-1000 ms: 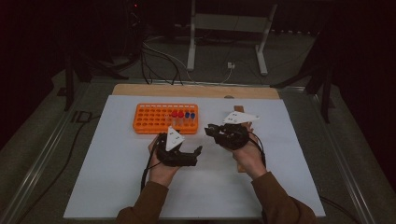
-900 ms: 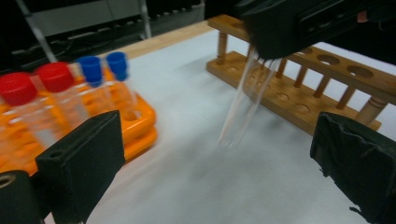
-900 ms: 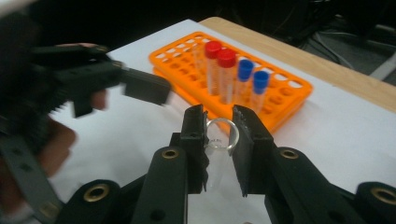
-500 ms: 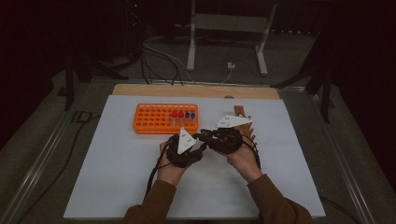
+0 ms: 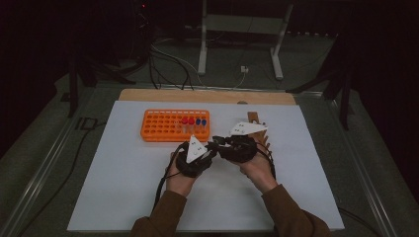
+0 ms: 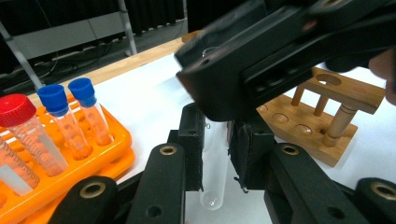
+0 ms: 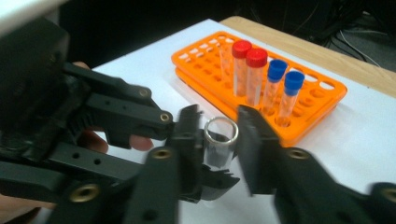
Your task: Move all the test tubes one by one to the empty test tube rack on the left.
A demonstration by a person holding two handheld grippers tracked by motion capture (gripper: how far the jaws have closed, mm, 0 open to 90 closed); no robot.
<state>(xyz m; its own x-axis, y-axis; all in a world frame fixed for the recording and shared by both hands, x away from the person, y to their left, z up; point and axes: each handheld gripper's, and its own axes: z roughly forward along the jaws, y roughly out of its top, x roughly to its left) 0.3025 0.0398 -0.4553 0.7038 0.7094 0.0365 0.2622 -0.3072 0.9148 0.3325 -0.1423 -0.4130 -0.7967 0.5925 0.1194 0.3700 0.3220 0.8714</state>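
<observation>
Left tool (image 6: 215, 154) clamped on clear glass tube (image 6: 214, 170), tube upright above white counter sheet (image 5: 123, 197). Right tool (image 7: 219, 135) jaws part-open around tube's open rim, gap visible on one side. Orange rack (image 5: 174, 125) just behind tools, wooden rack (image 6: 322, 119) beside.

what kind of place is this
Probably a lab-style test bench set up for recording. An orange tube rack holds red- and blue-capped tubes, a wooden test tube stand sits nearby, and the left claw holds a clear glass tube over a white sheet.
</observation>
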